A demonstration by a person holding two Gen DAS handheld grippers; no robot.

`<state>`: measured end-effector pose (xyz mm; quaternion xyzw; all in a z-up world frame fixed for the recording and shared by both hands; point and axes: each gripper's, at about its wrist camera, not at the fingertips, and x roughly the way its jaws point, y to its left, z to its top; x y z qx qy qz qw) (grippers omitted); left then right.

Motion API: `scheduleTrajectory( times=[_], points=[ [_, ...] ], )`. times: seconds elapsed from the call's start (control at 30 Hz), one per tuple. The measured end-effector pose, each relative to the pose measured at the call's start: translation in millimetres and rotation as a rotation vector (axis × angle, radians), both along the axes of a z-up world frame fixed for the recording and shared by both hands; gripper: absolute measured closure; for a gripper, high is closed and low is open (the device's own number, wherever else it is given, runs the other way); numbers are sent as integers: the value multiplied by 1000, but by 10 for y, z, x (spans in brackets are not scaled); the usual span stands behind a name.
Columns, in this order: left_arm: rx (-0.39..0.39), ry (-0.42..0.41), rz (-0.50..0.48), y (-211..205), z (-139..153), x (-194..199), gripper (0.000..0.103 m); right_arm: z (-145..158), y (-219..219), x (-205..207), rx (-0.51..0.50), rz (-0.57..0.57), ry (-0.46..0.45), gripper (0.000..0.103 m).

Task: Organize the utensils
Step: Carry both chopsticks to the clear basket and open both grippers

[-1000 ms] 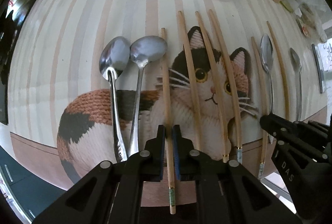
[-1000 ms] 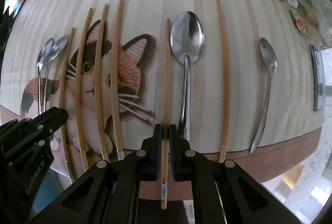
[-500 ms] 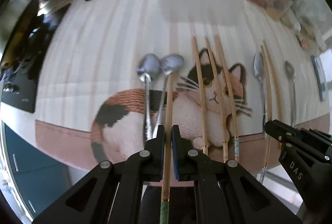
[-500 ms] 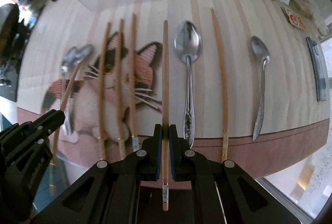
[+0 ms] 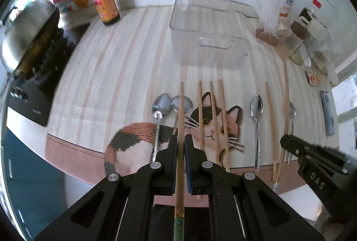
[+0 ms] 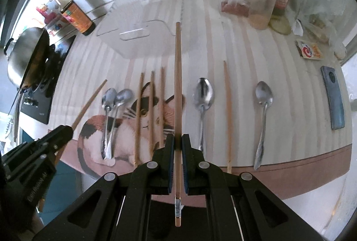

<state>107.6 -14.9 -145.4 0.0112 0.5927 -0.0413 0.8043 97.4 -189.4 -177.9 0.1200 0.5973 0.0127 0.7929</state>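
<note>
Each gripper's fingers pinch one chopstick, left gripper [image 5: 180, 151] and right gripper [image 6: 177, 151], raised above the spoons [image 6: 203, 93] on the desk [image 6: 279, 85].

Black angular left gripper [image 5: 180, 165], silver screws, blue pads, right gripper [image 6: 177, 165] alike

Materials and finishes: wood, polished metal, clear plastic, matt black plastic.

The left gripper [image 5: 180, 147] and right gripper [image 6: 177, 145] are showing matt black plastic bodies with blue pads, each clamping a smooth, pale wooden chopstick [image 5: 181, 116] [image 6: 177, 85]. The spoons [image 6: 203, 93] are reflecting light as glossy metal. The mat [image 6: 279, 89] is presenting a matt striped surface with a printed cat. The clear bin [image 5: 207, 24] near the far edge is looking like glossy transparent plastic. The pot lid [image 5: 24, 33] is shining as brushed metal.
</note>
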Motion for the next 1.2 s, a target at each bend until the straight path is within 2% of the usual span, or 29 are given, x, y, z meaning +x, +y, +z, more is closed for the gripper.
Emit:
scheduleTrajectory(
  times=[0.13, 0.37, 0.6, 0.7, 0.8, 0.87, 0.97, 1.2],
  points=[
    [-50, 39, 40, 75, -16, 63, 99, -168, -126, 21, 30, -33, 41, 96],
    [-79, -13, 48, 85, 275, 104, 99, -232, -292, -19, 88, -82, 46, 96],
    [-149, -133, 31, 10, 888, 211, 99, 101, -347, 69, 150, -91, -20, 96],
    [-202, -162, 6, -53, 1104, 445, 99, 337, -339, 224, 181, -80, -54, 96],
    [-243, -175, -26, -126, 1200, 813, 99, 553, -293, 550, 207, -58, -71, 96],
    [-269, -152, -42, -165, 1169, 1196, 99, 648, -262, 878, 207, -52, -78, 96],
    [-307, -96, -50, -199, 1024, 1695, 99, 637, -189, 1345, 202, -60, -50, 96],
    [-365, 107, -50, -241, 387, 2698, 99, 245, -63, 2451, 225, -65, 104, 96]
  ],
)
